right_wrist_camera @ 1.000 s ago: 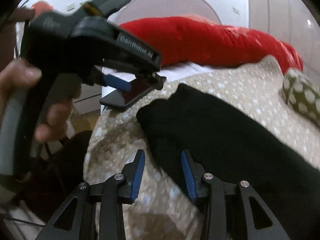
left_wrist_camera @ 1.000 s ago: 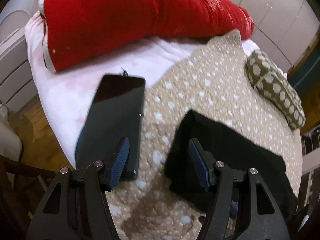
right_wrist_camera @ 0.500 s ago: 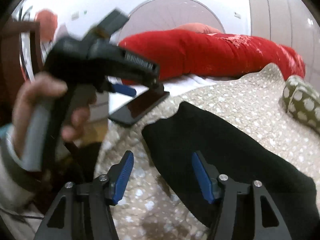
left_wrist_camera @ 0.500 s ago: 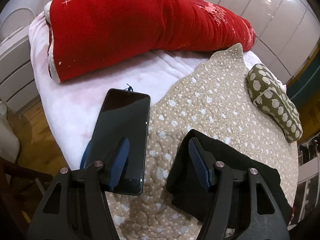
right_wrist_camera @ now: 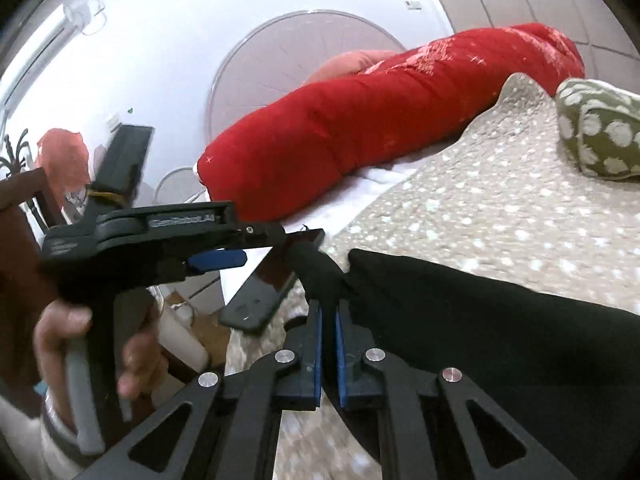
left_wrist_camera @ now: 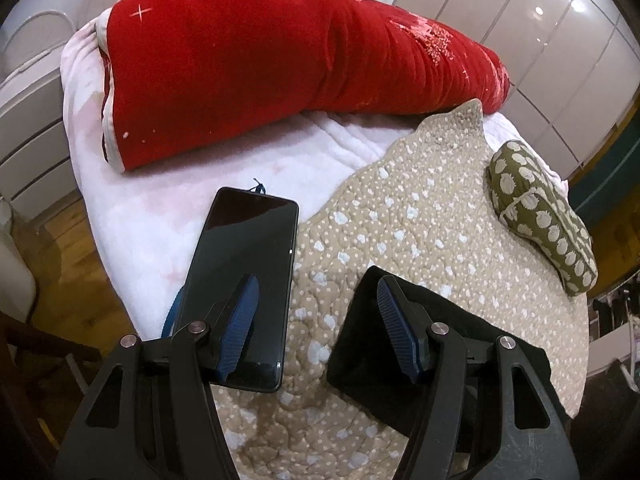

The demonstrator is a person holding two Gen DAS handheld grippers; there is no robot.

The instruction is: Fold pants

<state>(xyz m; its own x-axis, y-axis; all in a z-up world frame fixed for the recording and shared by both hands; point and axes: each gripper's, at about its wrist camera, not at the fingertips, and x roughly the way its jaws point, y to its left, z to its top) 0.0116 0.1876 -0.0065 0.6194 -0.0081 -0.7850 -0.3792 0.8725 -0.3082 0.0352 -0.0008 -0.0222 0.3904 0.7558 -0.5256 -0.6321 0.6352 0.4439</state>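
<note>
Since the earlier frames the right gripper (right_wrist_camera: 328, 320) has snapped its jaws together after standing wide, and black cloth now sits pinched between the blue pads: a corner of the black pants (right_wrist_camera: 480, 320) rises in a peak from the bed into the clamp. Its view has also rolled, so the bed tilts across the frame.

By contrast the left gripper (left_wrist_camera: 316, 328) shows the same medium gap as before, jaws apart and nothing between them but bare quilt (left_wrist_camera: 420, 220). Its left finger hangs over a dark phone (left_wrist_camera: 244, 280), its right finger over the near corner of the pants (left_wrist_camera: 360, 348); whether either pad touches what lies under it cannot be told. From the right wrist view the left gripper (right_wrist_camera: 224, 258) is seen side-on, pointing across toward the phone (right_wrist_camera: 260, 300), with the person's left hand (right_wrist_camera: 100, 344) wrapped round its grey handle.

Most of the pants lie flat on the beige dotted quilt, toward the near right part of the bed. Beyond them the quilt is open up to a long red cushion (left_wrist_camera: 280, 60) at the head end and a small green patterned pillow (left_wrist_camera: 540, 216) near the right edge. A white blanket (left_wrist_camera: 132, 208) covers the left side, where the phone lies beside the bed's edge
</note>
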